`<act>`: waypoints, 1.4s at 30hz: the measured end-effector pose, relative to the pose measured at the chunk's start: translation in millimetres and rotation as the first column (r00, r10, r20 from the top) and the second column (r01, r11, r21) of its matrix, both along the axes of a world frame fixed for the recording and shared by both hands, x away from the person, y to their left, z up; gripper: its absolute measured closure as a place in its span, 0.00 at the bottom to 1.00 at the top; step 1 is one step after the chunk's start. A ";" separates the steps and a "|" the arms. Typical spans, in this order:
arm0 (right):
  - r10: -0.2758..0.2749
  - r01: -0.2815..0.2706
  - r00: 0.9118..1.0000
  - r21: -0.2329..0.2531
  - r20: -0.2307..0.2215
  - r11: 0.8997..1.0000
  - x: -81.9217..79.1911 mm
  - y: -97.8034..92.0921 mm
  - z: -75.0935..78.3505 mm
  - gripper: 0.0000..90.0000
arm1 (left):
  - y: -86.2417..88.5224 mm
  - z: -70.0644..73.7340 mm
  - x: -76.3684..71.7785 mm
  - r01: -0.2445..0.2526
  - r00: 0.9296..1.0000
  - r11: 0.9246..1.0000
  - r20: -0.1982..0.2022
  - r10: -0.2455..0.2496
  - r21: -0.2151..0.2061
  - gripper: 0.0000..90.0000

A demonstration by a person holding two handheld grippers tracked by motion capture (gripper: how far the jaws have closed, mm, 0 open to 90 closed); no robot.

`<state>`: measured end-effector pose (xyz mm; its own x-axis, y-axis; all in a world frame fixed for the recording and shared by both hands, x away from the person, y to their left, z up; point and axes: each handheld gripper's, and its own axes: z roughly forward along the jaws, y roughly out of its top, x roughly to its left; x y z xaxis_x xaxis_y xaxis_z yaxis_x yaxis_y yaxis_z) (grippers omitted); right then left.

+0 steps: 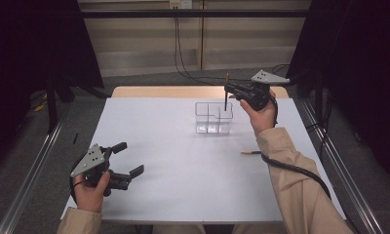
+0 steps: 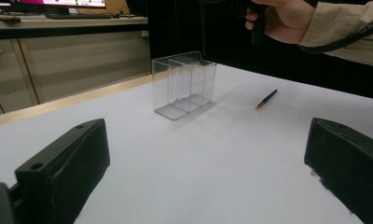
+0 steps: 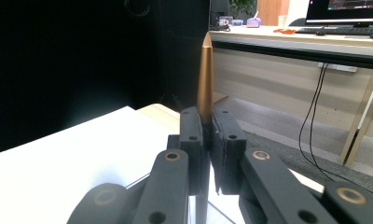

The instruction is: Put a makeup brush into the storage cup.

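Holding the right gripper (image 1: 230, 92) high over the far half of the white bench (image 1: 183, 161), you had its black fingers (image 3: 229, 140) pressed together on a slim pen with a dark shaft and a tapered gold end (image 1: 226, 95). In the right gripper view that gold end (image 3: 205, 79) rose straight up from between the fingers, upright and pointing away from the bench. In the high view the pen's dark lower part hung down into the clear plastic organiser box with upright dividers (image 1: 213, 118), at its far right compartment; whether the tip touched the bottom could not be told. Your right hand (image 1: 259, 113) sat just to the right of the box.

Your left gripper (image 1: 127, 163) waited at the near left part of the bench, well apart from the box. Its two black fingers (image 2: 65, 170) stood wide apart with nothing between them, and the left gripper view looked through that gap toward the clear box (image 2: 183, 84).

A second slim pen with a dark shaft and an orange-gold end (image 1: 250, 152) lay flat on the bench to the near right of the box, close to your right sleeve (image 1: 300, 185). In the left gripper view it (image 2: 266, 99) lay to the right of the box, apart from it.
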<state>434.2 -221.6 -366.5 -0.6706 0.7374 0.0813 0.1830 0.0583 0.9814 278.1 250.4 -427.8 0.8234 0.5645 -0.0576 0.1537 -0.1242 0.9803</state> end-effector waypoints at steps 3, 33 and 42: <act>0.001 -0.001 1.000 0.000 -0.001 1.000 -0.1 0.1 -3.1 0.93 | -0.3 0.1 -0.2 0.000 1.000 1.000 0.000 0.000 -0.003 0.00; -0.002 0.002 1.000 -0.009 -0.028 1.000 -2.8 -3.2 -25.5 0.93 | -0.8 -0.1 -0.1 0.002 1.000 1.000 0.001 -0.002 0.002 0.00; -0.005 0.004 0.999 -0.010 -0.031 1.000 -3.1 -2.8 -29.8 0.93 | -1.1 0.1 -0.2 0.005 1.000 1.000 0.003 -0.005 0.005 0.00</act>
<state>431.1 -224.4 -396.3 -0.6645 0.7413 0.0948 0.2140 0.0672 0.9745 277.9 249.3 -427.8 0.8263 0.5608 -0.0523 0.1500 -0.1295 0.9802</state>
